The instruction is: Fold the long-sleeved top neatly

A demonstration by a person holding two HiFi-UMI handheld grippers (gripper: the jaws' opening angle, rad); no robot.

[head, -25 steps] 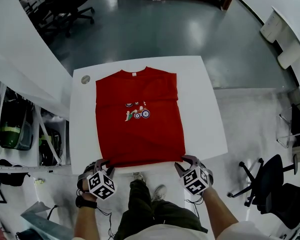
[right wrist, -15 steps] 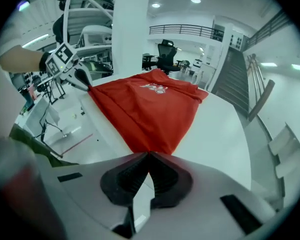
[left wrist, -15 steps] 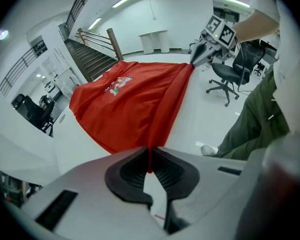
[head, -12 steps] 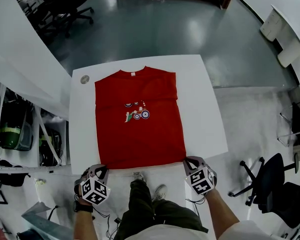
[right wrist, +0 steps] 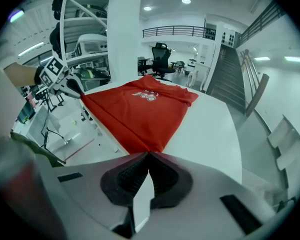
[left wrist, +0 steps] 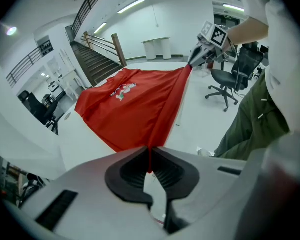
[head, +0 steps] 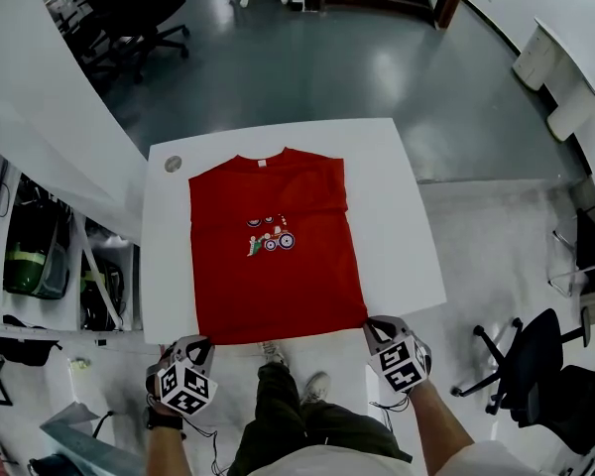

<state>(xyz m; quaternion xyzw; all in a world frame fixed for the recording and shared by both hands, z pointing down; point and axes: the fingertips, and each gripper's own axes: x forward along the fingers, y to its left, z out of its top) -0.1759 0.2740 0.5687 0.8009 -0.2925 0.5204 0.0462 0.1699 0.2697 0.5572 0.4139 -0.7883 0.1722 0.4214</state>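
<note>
A red top with a small print on its chest lies flat on the white table, collar at the far side; no sleeves show beyond its sides. My left gripper is shut on the near left hem corner. My right gripper is shut on the near right hem corner. Both stand just off the table's near edge, with the hem pulled taut between them and lifted slightly. In the left gripper view the right gripper shows at the far end of the hem, and in the right gripper view the left gripper does.
A small round grey disc lies at the table's far left corner. Bare table runs along both sides of the top. Office chairs stand on the floor at the right, and shelves at the left. My legs are under the near edge.
Both grippers have closed on the hem corners and drawn back toward me, rising a little. The near hem has come off the table's edge with them.
</note>
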